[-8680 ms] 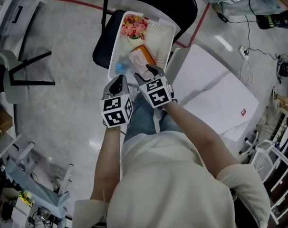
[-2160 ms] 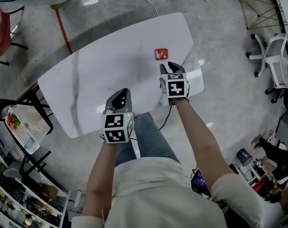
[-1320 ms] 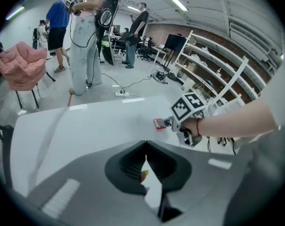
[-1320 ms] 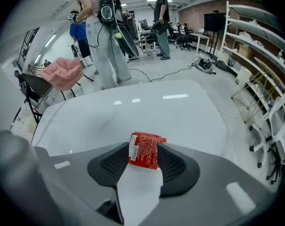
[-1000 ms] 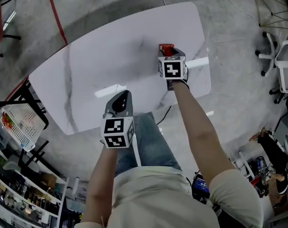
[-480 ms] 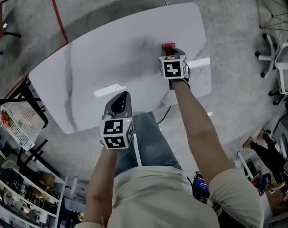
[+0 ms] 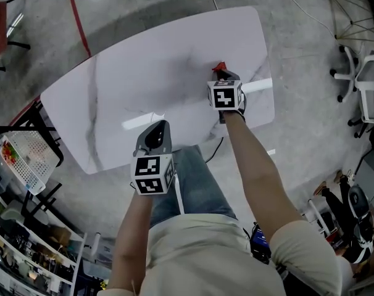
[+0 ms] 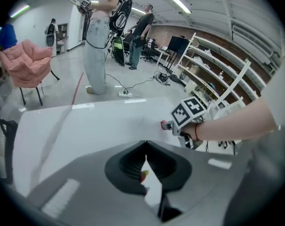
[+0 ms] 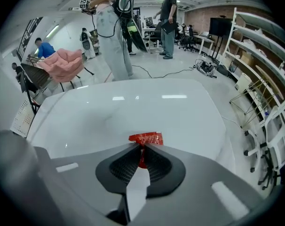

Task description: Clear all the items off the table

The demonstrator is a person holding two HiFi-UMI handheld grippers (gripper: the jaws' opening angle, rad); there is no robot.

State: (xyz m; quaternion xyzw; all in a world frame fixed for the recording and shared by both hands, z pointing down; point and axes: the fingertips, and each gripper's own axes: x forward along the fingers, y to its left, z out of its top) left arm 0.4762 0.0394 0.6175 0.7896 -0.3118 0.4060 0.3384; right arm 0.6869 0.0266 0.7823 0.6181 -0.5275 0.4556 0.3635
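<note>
A small red packet (image 7: 219, 66) lies on the far right part of the white marble table (image 7: 144, 73). My right gripper (image 7: 223, 73) points steeply down at it. Its jaws have just been closing and now pinch the packet's near edge (image 9: 146, 138), which stands up between the right gripper's tips (image 9: 141, 146). In the left gripper view the same packet (image 8: 164, 124) shows at the right gripper's tip. My left gripper (image 7: 158, 126) hovers over the table's near edge, shut, with nothing gripped (image 8: 145, 144).
A white basket (image 7: 26, 159) holding items sits on a dark chair at the left. White office chairs (image 7: 366, 73) stand right of the table. A red tape line (image 7: 76, 11) crosses the floor. People (image 8: 98, 36) and a pink chair (image 8: 29, 62) stand beyond the table.
The right gripper's jaws have closed on the red packet, and its edge is now tipped up off the table. The left gripper has stayed put.
</note>
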